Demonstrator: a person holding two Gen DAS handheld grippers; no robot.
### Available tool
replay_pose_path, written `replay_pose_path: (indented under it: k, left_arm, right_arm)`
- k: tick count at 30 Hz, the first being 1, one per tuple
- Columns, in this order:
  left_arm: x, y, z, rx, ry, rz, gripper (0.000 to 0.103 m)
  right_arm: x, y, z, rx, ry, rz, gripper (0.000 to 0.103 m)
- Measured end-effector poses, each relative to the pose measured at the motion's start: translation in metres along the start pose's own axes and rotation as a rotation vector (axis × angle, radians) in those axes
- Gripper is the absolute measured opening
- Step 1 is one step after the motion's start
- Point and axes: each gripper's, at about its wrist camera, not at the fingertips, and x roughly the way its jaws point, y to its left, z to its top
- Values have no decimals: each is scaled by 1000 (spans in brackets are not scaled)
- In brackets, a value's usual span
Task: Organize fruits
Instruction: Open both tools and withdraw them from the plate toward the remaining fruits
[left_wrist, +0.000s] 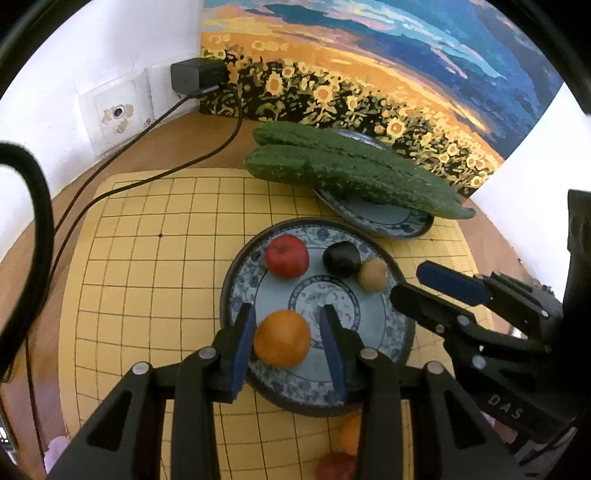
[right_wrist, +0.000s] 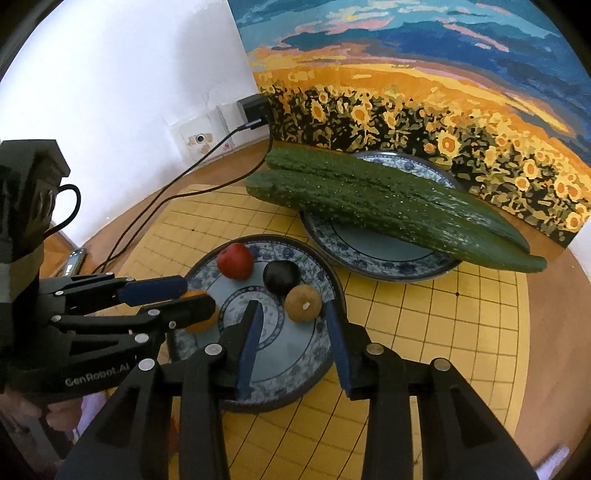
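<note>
Fruits sit together on the near blue-patterned plate (left_wrist: 236, 280): a red apple (left_wrist: 287, 256), a dark round fruit (left_wrist: 341, 258), a brownish one (left_wrist: 373, 274) and an orange (left_wrist: 282, 339). The left gripper (left_wrist: 288, 345) stands narrowly parted around the orange, pads not pressing; the right gripper (right_wrist: 295, 339) is parted narrowly over bare plate. Only the left wrist view shows more fruit (left_wrist: 349, 435) off the plate's near rim.

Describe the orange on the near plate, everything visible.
The orange is round, smooth and evenly orange, whole and unpeeled, with no stem end showing. It sits on the near side of the blue-patterned plate, apart from the other fruit there. The left tool brackets it: its blue pads stand on either side, the left one about at its skin, the right one clear of it.
</note>
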Motion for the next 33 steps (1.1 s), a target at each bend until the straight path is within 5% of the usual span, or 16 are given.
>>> replay_pose_path:
  k: [33]
  left_arm:
    - [-50, -7, -57, -19, 44, -19, 37]
  right_arm:
    - [-53, 26, -56, 12, 29, -20, 37]
